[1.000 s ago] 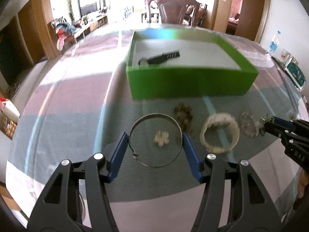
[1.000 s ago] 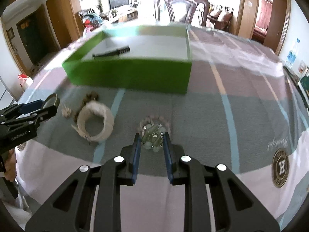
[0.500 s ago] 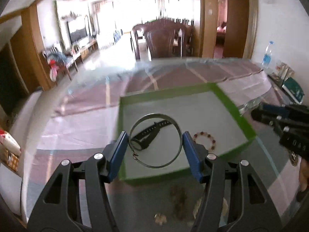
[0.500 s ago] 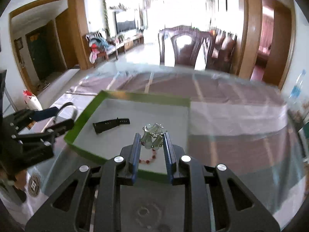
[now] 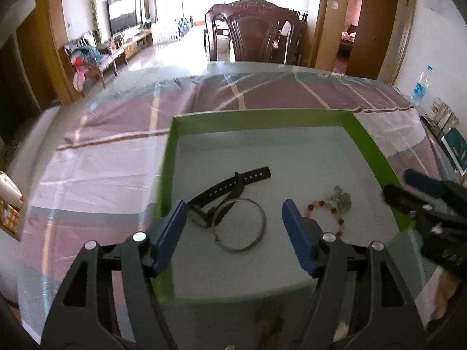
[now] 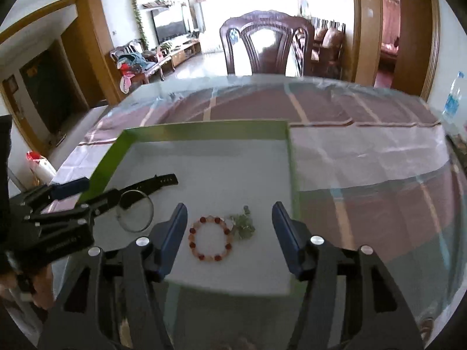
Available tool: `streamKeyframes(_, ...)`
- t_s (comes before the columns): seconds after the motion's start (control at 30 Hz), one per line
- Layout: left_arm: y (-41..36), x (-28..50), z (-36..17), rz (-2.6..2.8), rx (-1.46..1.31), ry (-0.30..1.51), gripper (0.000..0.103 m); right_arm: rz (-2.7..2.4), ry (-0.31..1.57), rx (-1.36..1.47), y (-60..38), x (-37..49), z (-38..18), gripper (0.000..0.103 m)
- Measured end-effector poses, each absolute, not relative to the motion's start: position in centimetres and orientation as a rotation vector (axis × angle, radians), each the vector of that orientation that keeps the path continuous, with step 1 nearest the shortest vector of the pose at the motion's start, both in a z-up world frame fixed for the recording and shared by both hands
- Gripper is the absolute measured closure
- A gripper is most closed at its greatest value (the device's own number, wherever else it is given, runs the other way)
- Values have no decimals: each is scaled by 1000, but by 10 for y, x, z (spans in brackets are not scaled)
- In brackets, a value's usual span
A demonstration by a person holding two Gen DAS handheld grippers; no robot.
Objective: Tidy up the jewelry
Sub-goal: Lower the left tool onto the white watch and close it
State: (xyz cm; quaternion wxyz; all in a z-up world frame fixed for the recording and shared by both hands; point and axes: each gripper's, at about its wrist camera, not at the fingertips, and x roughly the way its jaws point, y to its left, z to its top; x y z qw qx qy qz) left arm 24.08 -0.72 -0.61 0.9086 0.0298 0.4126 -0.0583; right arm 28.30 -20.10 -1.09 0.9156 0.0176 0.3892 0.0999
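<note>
Both grippers have travelled from the jewelry row on the table [image 5: 111, 160] to above the green box [image 5: 370, 143], and each has let go of its piece. Left gripper [image 5: 233, 221]: jaws opening, standing apart, nothing between the pads; the metal bangle [image 5: 242, 227] is lying on the box floor, overlapping the black watch strap [image 5: 233, 182]. Right gripper [image 6: 229, 233]: jaws opening, also apart and empty; the green bead cluster [image 6: 243, 224] is resting beside the red bead bracelet [image 6: 211, 239] on the box floor, near the right wall. A wooden chair [image 6: 262, 46] is standing beyond the table.
</note>
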Motion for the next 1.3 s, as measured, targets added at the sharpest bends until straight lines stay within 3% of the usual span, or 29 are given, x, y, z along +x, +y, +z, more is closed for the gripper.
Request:
streamKeyframes(0.13,-6,194,1,-127,86,851,28,185,805,39,-225,239,-7,43)
streamKeyframes(0.4,-54,122,-34,-309,153,915,22,102,930,92,-259,197,-60,43)
streamKeyframes(0.67,-80,123,-69,-319,239,974,19,125,964,111,-254,189,-78,42)
streamKeyframes(0.7,-79,126,-73,-317,235,987,20,124,969,110,-253,190,-80,42)
streamKeyframes(0.77,-76,129,-79,-313,221,1007,38,121,974,113,-252,191,-83,42)
streamKeyframes(0.8,-74,129,-81,-323,201,1021,40,120,977,115,-253,190,-84,42)
streamKeyframes(1.3,0,87,-72,-197,39,1014,41,211,1017,12,-213,183,-94,42)
